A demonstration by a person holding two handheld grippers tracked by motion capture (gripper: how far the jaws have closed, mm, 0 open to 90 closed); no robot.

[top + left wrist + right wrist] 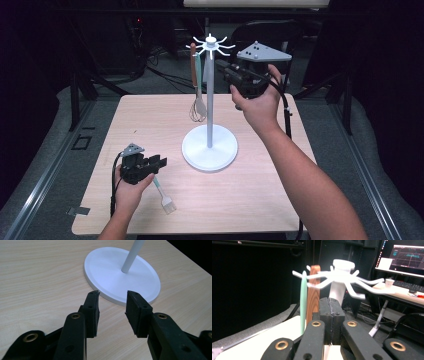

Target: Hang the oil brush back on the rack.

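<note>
A white utensil stand point(209, 100) rises from its round base point(140, 280) at the table's middle, with a ring of hooks point(342, 277) on top. A whisk point(197, 109) on a brown wooden handle point(313, 292) and a utensil with a mint-green handle point(303, 302) hang from the left hooks. My right gripper point(220, 64) is up beside the ring of hooks, and its jaws point(331, 315) are shut together with nothing seen between them. Low at the front left, my left gripper point(159, 161) stands open and empty point(112, 307), pointing at the base. A teal-handled brush point(164, 196) lies on the table just beside it.
The wooden table point(150, 115) ends close behind the stand and just in front of the brush. A dark chair point(265, 35) stands behind the table. Off to the right a desk carries a monitor point(409, 257), a keyboard and a white cup point(389, 282).
</note>
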